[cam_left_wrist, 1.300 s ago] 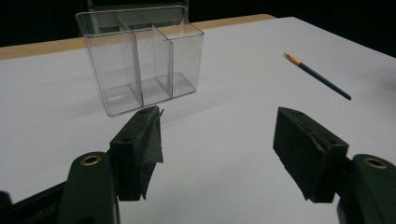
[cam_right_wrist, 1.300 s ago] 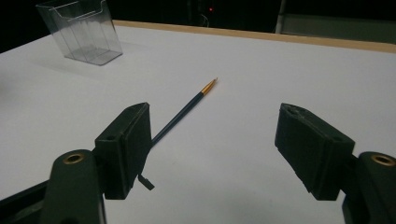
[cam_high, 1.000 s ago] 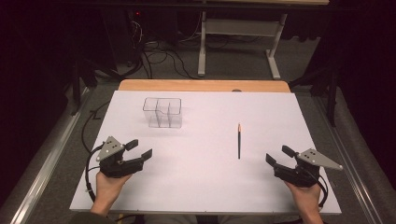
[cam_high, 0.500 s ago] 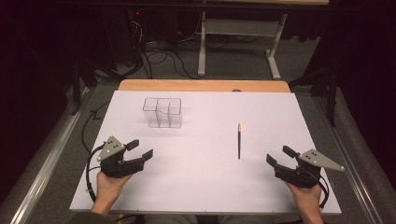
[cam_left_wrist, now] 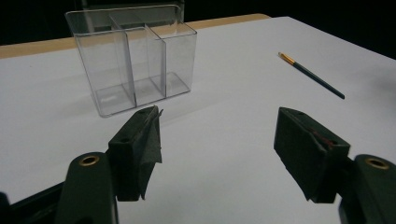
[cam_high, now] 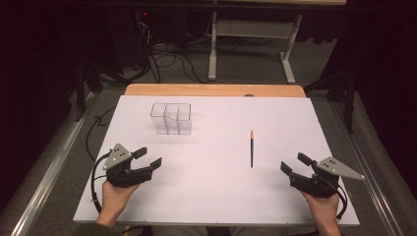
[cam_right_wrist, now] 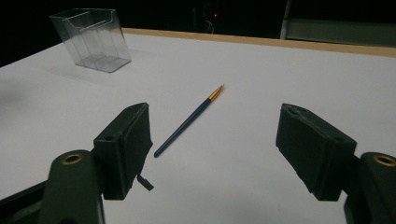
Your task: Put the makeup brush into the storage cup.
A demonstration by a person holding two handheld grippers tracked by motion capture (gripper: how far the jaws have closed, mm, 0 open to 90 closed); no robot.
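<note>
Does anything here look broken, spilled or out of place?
Mostly tidy. One oddity: the dark lining on one finger of the left gripper looks frayed and peeling at its edge. The paintbrush lies flat on the white table, and the clear organizer stands upright.

I work in what looks like a lab or test room, dim all around. My bench is a flat white table top (cam_high: 211,196) with a pale wooden edge strip (cam_high: 211,90) at its far side. Beyond it, tangled black cables (cam_high: 169,61) lie on grey carpet floor (cam_high: 246,73) beside a grey metal desk frame (cam_high: 251,44), and a small red indicator light (cam_high: 144,14) glows on dark equipment.
</note>
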